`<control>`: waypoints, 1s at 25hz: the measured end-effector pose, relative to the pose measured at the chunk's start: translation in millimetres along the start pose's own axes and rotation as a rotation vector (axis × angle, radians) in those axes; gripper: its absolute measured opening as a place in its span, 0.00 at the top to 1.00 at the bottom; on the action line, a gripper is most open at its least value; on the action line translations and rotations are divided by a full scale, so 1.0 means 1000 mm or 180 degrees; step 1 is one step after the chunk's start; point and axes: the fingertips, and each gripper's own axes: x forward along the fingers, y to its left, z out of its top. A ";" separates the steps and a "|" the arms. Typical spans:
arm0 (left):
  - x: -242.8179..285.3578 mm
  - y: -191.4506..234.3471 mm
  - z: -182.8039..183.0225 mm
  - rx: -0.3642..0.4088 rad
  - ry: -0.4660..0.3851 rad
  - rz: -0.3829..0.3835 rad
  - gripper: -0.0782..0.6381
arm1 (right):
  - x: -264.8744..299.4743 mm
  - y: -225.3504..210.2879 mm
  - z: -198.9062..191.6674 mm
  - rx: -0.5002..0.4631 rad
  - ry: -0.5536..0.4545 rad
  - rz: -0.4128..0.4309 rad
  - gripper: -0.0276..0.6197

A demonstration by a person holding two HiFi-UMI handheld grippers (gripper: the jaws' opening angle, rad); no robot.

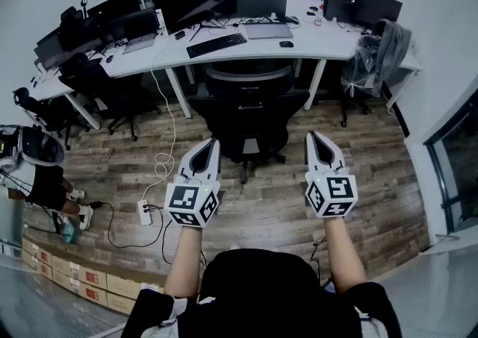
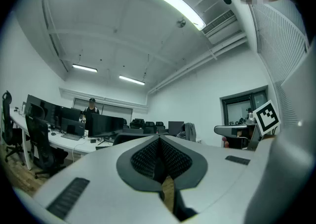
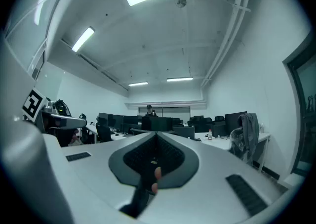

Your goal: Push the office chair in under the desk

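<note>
In the head view a black office chair (image 1: pixel 248 116) stands on the wooden floor in front of the long white desk (image 1: pixel 332 47), its far part close to the desk's front edge. My left gripper (image 1: pixel 212 143) is shut and empty, held in the air just short of the chair's left side. At the same height off the chair's right side, my right gripper (image 1: pixel 313 136) is also shut and empty. Neither touches the chair. In the left gripper view the gripper (image 2: pixel 159 139) has its jaws closed together, as does the gripper (image 3: pixel 155 135) in the right gripper view.
Monitors and a keyboard (image 1: pixel 216 45) sit on the desk. A white power strip (image 1: pixel 145 212) and cables lie on the floor at the left. Cardboard boxes (image 1: pixel 78 278) line the near left. A person (image 1: pixel 36 172) stands at the left, and a chair with a grey jacket (image 1: pixel 382 49) stands at the right.
</note>
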 end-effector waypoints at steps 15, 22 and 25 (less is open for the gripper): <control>0.012 -0.042 -0.014 -0.0014 0.0089 -0.0018 0.87 | -0.028 -0.034 -0.014 0.0047 0.0027 0.0055 0.92; 0.011 -0.071 -0.026 -0.0064 0.0134 0.0014 0.87 | -0.050 -0.053 -0.029 0.0037 0.0073 0.0138 0.92; 0.011 -0.074 -0.027 -0.0035 0.0165 0.0070 0.87 | -0.054 -0.063 -0.034 0.0071 0.0101 0.0134 0.92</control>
